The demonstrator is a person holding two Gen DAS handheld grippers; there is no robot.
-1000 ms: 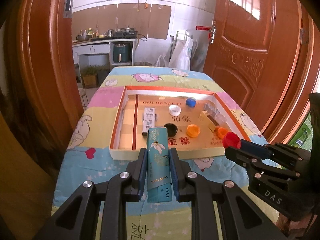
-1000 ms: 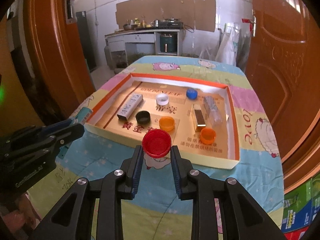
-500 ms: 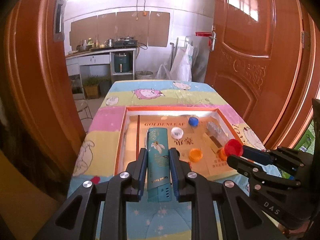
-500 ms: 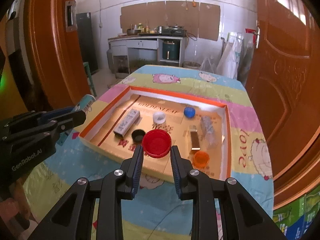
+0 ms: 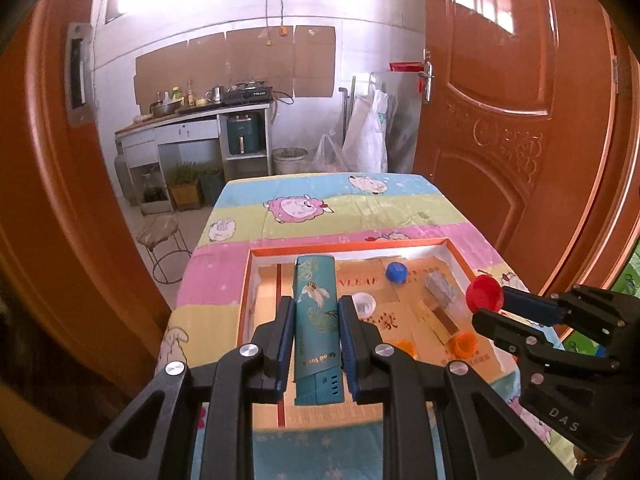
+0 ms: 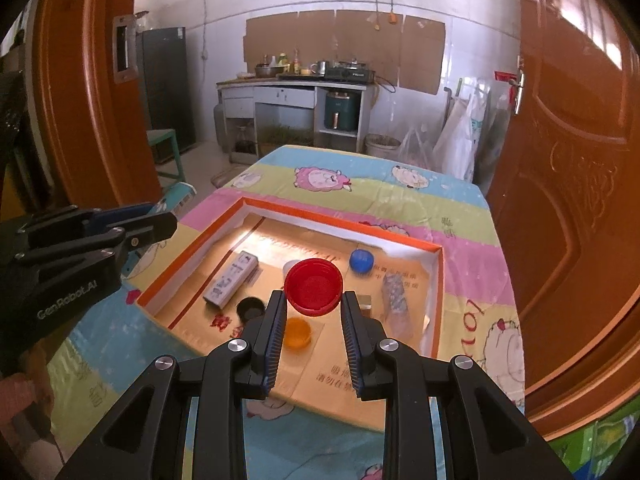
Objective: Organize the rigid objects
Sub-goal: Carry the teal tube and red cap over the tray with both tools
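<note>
Teal box: clamped lengthwise in the left claw (image 5: 314,334), the teal lighter-style box (image 5: 316,320) sits low centre in the left view, held between the blue finger pads, its far end out over the tray.
Red cap: the right claw (image 6: 313,308) is clamped on the red bottle cap (image 6: 313,287), mid-frame in the right view, pinched at its rim by the fingertips only, open face toward the lens.
Tray: the orange-rimmed cardboard tray (image 6: 436,280) lies below both claws, lower centre of both views.
Tray contents: a grey-white carton (image 6: 231,283) at left, a black cap (image 6: 250,309) beside it, an orange cap (image 6: 297,333) under the red one, a blue cap (image 6: 362,260) toward the far wall, a clear wrapped item (image 6: 394,300) at right. A white cap (image 5: 363,303) and a second orange cap (image 5: 462,342) show in the left view.
Doing it well: both pieces look ready to set down inside the tray. I would lower each over a bare patch, the box parallel to the carton, the cap near its fellows, and part the fingers only once the piece rests flat, since the cap grip is shallow.
Surface: a pastel striped sheep-print cloth (image 6: 460,208) covers it.
Room: orange wooden doors (image 5: 520,120) flank the frame; a kitchen counter (image 6: 296,82) with a stove sits at upper centre.
</note>
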